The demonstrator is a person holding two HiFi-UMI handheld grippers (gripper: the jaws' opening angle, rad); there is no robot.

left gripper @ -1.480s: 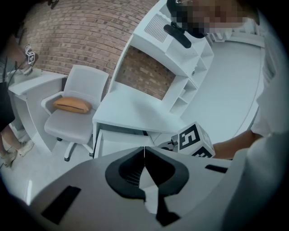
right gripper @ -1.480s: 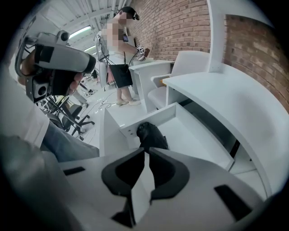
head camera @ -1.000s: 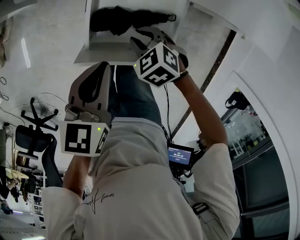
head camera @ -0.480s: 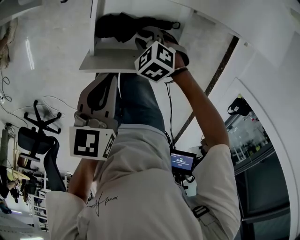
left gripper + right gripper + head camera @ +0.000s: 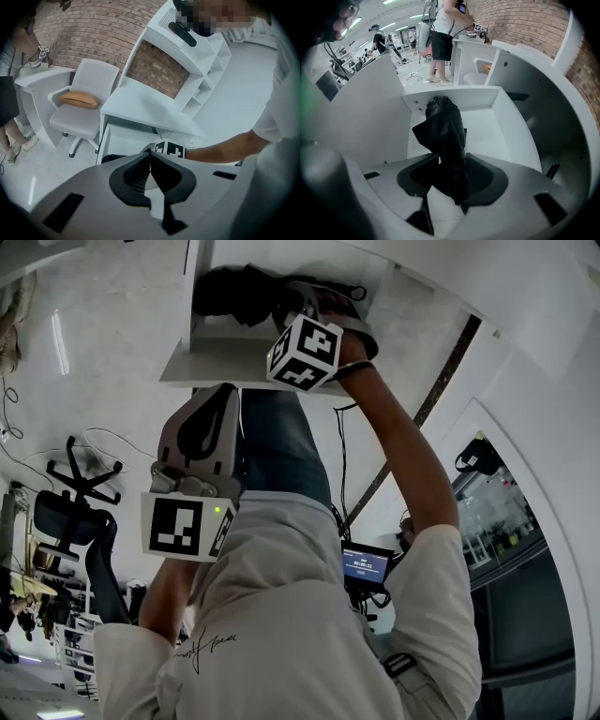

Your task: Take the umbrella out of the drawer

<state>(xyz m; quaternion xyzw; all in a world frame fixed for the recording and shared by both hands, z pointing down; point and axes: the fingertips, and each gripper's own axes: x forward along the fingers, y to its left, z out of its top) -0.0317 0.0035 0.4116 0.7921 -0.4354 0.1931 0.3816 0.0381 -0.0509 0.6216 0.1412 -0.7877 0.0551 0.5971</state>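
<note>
From the head view, I see the open white drawer [image 5: 214,360] at 12 o'clock. In it lies one thing, the black folded cloth umbrella [image 5: 234,292]. Its long side runs from 9 o'clock to 3 o'clock. My right claw [image 5: 314,304] reaches down into the drawer, at the umbrella's 3 o'clock end. My left claw [image 5: 228,390] hangs outside the drawer, at 6 o'clock from it.

From the left gripper view, the left claw [image 5: 150,153] has its two jaws pressed together with nothing between them. At 12 o'clock stands a flat white desk [image 5: 140,108]. At 10 o'clock is a white office chair [image 5: 79,101] with an orange cushion [image 5: 79,99] on it.

From the right gripper view, the umbrella [image 5: 445,131] runs from 12 o'clock down to 6 o'clock. Its far end is by the drawer's [image 5: 497,133] back wall. Its near end sits between the jaws of the right claw [image 5: 452,157]. Those jaws stand apart and have just been opening.
</note>
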